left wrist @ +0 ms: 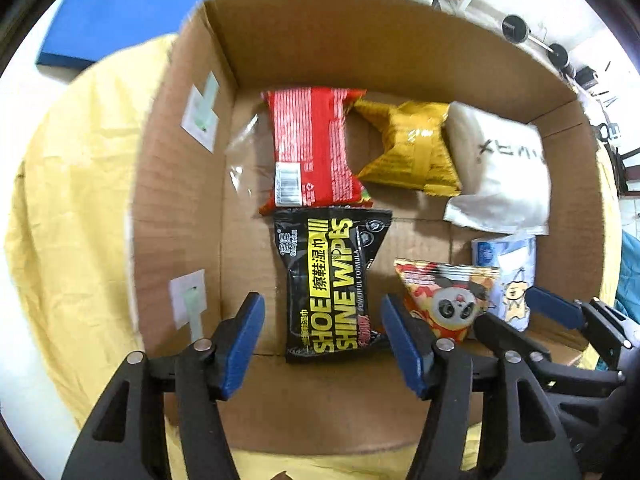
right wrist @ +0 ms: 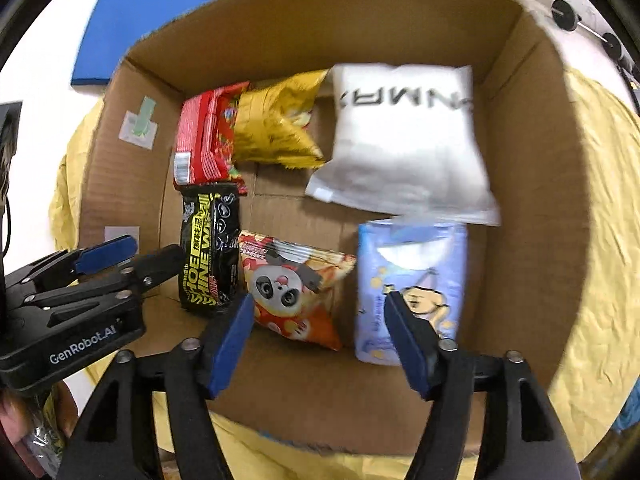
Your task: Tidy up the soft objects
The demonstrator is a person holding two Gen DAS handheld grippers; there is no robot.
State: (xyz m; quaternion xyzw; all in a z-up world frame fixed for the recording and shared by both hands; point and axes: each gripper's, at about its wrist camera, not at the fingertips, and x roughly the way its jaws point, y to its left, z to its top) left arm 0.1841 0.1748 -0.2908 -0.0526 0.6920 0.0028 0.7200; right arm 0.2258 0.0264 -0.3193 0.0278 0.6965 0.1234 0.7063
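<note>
A cardboard box (left wrist: 304, 48) (right wrist: 532, 160) holds several soft packs. The black shoe-wipes pack (left wrist: 332, 284) (right wrist: 210, 248) lies at front left, with a red snack pack (left wrist: 312, 148) (right wrist: 206, 140) behind it. A gold bag (left wrist: 412, 148) (right wrist: 276, 124), a white pouch (left wrist: 500, 168) (right wrist: 404, 136), a panda snack bag (left wrist: 444, 300) (right wrist: 296, 284) and a light blue tissue pack (left wrist: 508, 276) (right wrist: 412, 284) lie beside them. My left gripper (left wrist: 322, 344) (right wrist: 132, 256) is open and empty above the wipes pack. My right gripper (right wrist: 320, 340) (left wrist: 516, 308) is open and empty above the box front.
The box stands on a yellow cloth (left wrist: 80, 184) (right wrist: 600, 280). A blue mat (left wrist: 116, 12) (right wrist: 128, 28) lies on the white floor behind at left. Dumbbells (left wrist: 556, 52) lie at the far right.
</note>
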